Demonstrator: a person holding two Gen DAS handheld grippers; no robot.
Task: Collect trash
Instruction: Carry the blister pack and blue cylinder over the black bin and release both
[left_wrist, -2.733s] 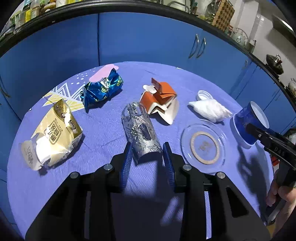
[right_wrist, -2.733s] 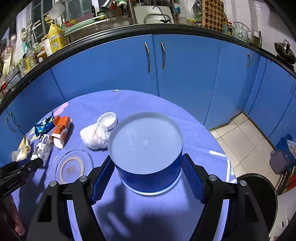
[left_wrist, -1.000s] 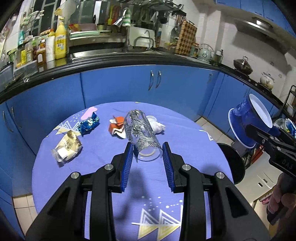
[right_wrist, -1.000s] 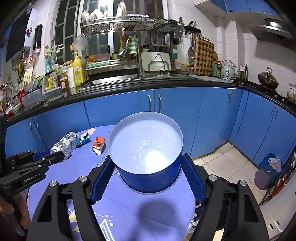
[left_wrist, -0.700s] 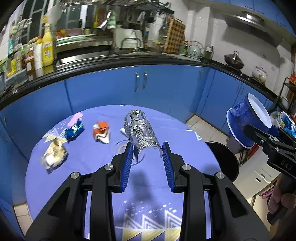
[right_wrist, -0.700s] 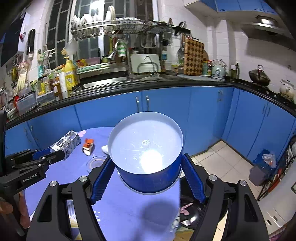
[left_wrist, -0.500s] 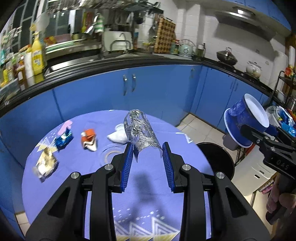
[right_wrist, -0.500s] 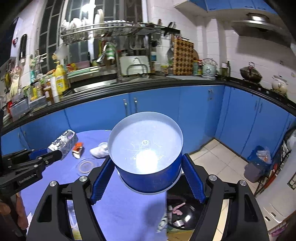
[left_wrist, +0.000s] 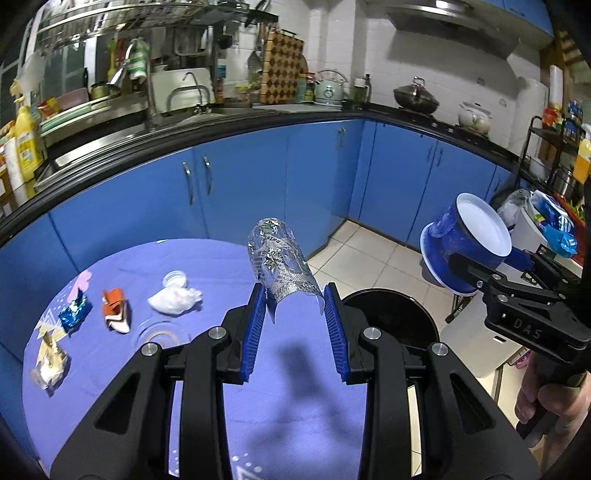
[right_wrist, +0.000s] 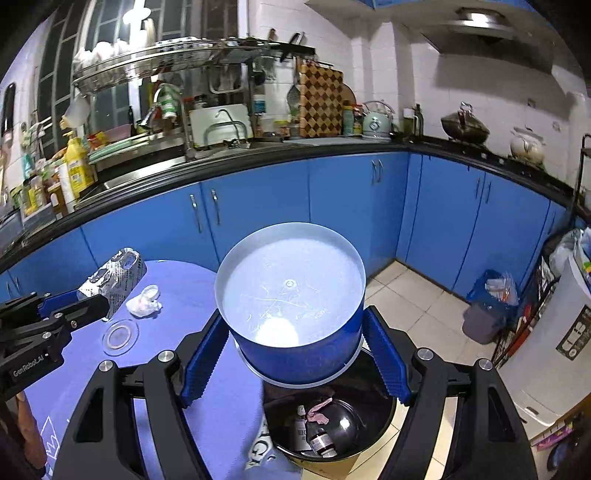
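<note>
Left gripper (left_wrist: 295, 306): one, clamped on one silver foil wrapper (left_wrist: 280, 262), above the table (left_wrist: 207, 258) edge.
Right gripper (right_wrist: 291, 354): one, gripping one blue cup (right_wrist: 295, 306) above bin (right_wrist: 380, 417).
Table litter: five pieces.

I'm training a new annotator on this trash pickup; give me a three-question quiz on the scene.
1. What does the left gripper hold?
2. True or false: the blue paper cup rests on the table.
3. The black bin is: A) holding trash, B) lidded, C) tipped over.

Key:
1. A crumpled silver wrapper.
2. False; the right gripper holds it over the bin.
3. A.
</note>
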